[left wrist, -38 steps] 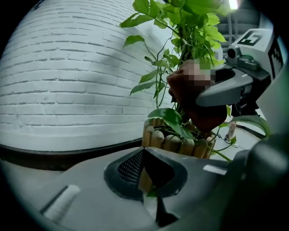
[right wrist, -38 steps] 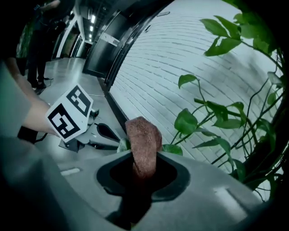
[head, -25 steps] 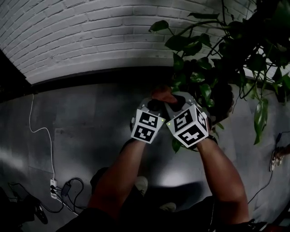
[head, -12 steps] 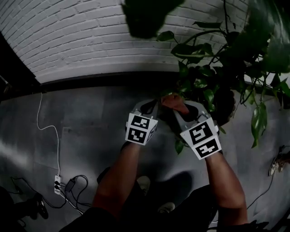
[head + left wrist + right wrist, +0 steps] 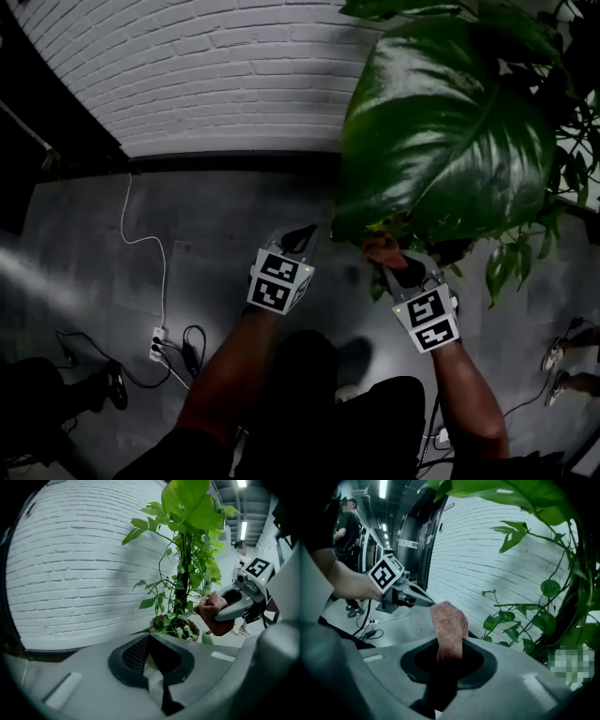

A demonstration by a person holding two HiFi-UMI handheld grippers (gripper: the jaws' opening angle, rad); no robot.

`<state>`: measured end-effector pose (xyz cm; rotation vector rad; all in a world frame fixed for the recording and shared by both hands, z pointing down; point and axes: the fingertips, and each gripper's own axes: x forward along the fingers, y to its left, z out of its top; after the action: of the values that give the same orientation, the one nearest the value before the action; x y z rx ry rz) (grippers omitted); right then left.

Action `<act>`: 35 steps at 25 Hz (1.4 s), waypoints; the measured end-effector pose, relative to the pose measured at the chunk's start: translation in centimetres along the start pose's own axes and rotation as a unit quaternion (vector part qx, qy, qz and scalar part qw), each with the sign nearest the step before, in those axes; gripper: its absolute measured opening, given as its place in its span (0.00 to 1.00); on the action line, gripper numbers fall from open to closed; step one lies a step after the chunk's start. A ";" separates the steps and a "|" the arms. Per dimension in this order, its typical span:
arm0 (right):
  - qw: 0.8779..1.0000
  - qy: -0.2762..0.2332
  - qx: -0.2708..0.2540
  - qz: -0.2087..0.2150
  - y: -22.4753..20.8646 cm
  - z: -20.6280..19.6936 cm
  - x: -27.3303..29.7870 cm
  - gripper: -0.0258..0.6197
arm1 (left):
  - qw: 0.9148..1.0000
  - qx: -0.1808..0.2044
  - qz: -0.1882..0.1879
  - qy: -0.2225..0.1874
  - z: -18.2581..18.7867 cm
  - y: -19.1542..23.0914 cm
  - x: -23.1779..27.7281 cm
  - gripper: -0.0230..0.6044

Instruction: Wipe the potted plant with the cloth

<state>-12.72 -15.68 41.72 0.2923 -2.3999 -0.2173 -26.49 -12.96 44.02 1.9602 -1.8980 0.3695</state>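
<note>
Cloth point(image 5: 449, 623), soft and light, sits clamped in the right gripper point(image 5: 449, 654). The left gripper point(image 5: 152, 660) is closed and empty. The upper-right leaf point(image 5: 441, 141) looks floppy and likely needs supporting from beneath.

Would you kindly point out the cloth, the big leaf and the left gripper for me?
cloth point(image 5: 449, 627), right gripper view, middle of the upright fold.
big leaf point(image 5: 441, 131), head view, centre of its blade.
left gripper point(image 5: 305, 232), head view, at its jaw tips.
</note>
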 end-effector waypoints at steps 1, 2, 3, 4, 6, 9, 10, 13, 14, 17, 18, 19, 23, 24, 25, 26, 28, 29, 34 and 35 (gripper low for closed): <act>1.000 0.011 0.007 0.006 0.5 0.1 -2.0 0.14 | 1.000 -0.003 0.002 0.006 1.1 -0.7 -1.9 0.05; 1.000 0.019 0.016 0.012 1.0 0.3 -4.2 0.14 | 1.000 -0.006 0.004 0.009 2.3 -1.5 -3.9 0.05; 0.999 0.027 0.028 0.018 1.5 0.7 -6.5 0.14 | 1.000 -0.011 0.003 0.011 3.7 -2.4 -5.8 0.05; 0.998 0.032 0.039 0.021 1.9 1.3 -8.8 0.14 | 1.000 -0.014 0.000 0.012 5.2 -3.5 -7.5 0.05; 0.997 0.035 0.060 0.018 2.2 3.1 -13.4 0.14 | 1.000 -0.015 -0.013 0.013 8.5 -6.1 -10.6 0.05; 0.995 0.026 0.097 0.006 1.9 6.5 -19.4 0.14 | 0.999 -0.024 -0.037 0.024 12.3 -9.6 -14.3 0.05; 0.994 0.020 0.111 0.001 1.8 7.6 -21.3 0.14 | 0.998 -0.035 -0.042 0.028 13.2 -10.6 -15.7 0.05; 0.989 -0.003 0.150 -0.018 0.9 10.7 -27.0 0.14 | 0.998 -0.043 -0.043 0.027 16.7 -12.5 -19.9 0.05; 0.987 -0.012 0.157 -0.026 0.4 11.5 -28.7 0.14 | 0.998 -0.037 -0.042 0.024 18.1 -12.9 -21.2 0.05; 0.984 -0.032 0.171 -0.047 -0.9 13.1 -32.6 0.14 | 0.999 -0.017 -0.040 0.017 21.8 -13.8 -24.3 0.05; 0.983 -0.033 0.175 -0.051 -0.9 13.0 -33.4 0.14 | 0.999 -0.014 -0.039 0.020 22.3 -14.1 -25.2 0.05; 0.982 -0.032 0.181 -0.052 -0.7 12.7 -34.1 0.14 | 0.999 -0.014 -0.039 0.026 22.6 -14.5 -26.0 0.05; 0.976 -0.026 0.211 -0.050 0.5 11.2 -35.7 0.14 | 0.998 -0.026 -0.049 0.040 22.8 -17.0 -27.2 0.05; 0.974 -0.028 0.219 -0.050 0.8 11.2 -36.0 0.14 | 0.997 -0.028 -0.057 0.041 22.9 -17.8 -27.2 0.05; 0.972 -0.029 0.226 -0.050 1.2 11.2 -36.3 0.14 | 0.996 -0.029 -0.067 0.043 22.9 -18.7 -27.2 0.05; 0.970 -0.032 0.234 -0.051 1.6 11.3 -36.7 0.14 | 0.996 -0.027 -0.078 0.045 22.9 -19.6 -27.1 0.05; 0.967 -0.038 0.245 -0.059 2.3 11.7 -37.6 0.14 | 0.994 -0.021 -0.099 0.046 23.3 -20.9 -27.1 0.05; 0.965 -0.040 0.249 -0.066 2.6 11.9 -38.0 0.14 | 0.993 -0.019 -0.109 0.045 23.6 -21.4 -27.3 0.05; 0.952 -0.061 0.281 -0.101 5.3 14.1 -40.0 0.14 | 0.987 -0.005 -0.154 0.046 25.1 -22.6 -30.2 0.05; 0.949 -0.067 0.286 -0.110 6.3 14.7 -40.5 0.14 | 0.985 0.002 -0.167 0.044 25.3 -22.9 -31.1 0.05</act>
<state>6.13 2.34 6.80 0.8369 -2.5179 0.3845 -7.23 3.83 5.57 2.1781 -1.4798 0.3542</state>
